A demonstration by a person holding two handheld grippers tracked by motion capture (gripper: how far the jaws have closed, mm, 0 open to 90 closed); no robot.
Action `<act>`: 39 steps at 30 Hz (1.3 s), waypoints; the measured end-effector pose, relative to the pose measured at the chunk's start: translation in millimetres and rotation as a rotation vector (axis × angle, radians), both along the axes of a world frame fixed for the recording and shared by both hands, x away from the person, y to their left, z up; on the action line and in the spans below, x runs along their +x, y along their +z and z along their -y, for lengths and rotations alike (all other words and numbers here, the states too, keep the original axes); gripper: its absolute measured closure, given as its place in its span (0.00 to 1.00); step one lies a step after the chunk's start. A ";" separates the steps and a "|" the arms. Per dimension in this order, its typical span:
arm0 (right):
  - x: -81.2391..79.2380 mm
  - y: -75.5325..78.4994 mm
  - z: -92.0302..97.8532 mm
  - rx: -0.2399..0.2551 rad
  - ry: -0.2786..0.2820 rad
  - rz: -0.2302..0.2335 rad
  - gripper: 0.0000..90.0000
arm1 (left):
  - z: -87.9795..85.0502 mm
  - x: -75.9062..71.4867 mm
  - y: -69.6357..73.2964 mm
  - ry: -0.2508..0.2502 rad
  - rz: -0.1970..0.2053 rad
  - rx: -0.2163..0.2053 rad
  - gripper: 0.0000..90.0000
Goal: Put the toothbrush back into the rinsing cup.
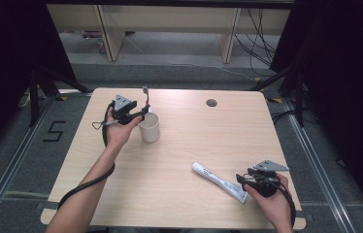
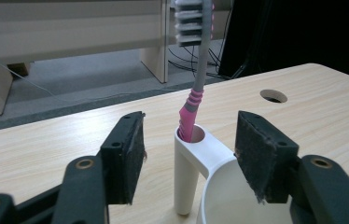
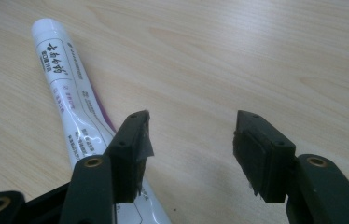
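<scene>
A white cup stands on the wooden table at the left. A grey and pink toothbrush stands upright in the cup's side holder, bristles at the top. My left gripper is open, with its pads on either side of the brush handle and clear of it. From above, that left gripper sits just left of the cup. A white toothpaste tube lies flat near the table's front right. My right gripper is open just right of the toothpaste tube, with bare table between its jaws.
A round cable hole is in the table's far side. Beyond the table are wooden desk legs and loose cables on the floor. Dark curtains stand at both sides.
</scene>
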State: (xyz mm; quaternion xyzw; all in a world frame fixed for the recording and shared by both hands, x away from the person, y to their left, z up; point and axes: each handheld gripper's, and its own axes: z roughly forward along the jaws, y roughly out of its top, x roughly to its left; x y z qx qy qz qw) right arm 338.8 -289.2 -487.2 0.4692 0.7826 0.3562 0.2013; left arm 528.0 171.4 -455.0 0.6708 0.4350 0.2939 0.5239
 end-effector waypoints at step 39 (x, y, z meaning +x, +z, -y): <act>20.8 23.1 -21.1 -0.052 0.072 -0.145 0.51 | -32.5 -136.8 -7.9 -0.101 -0.030 0.048 0.38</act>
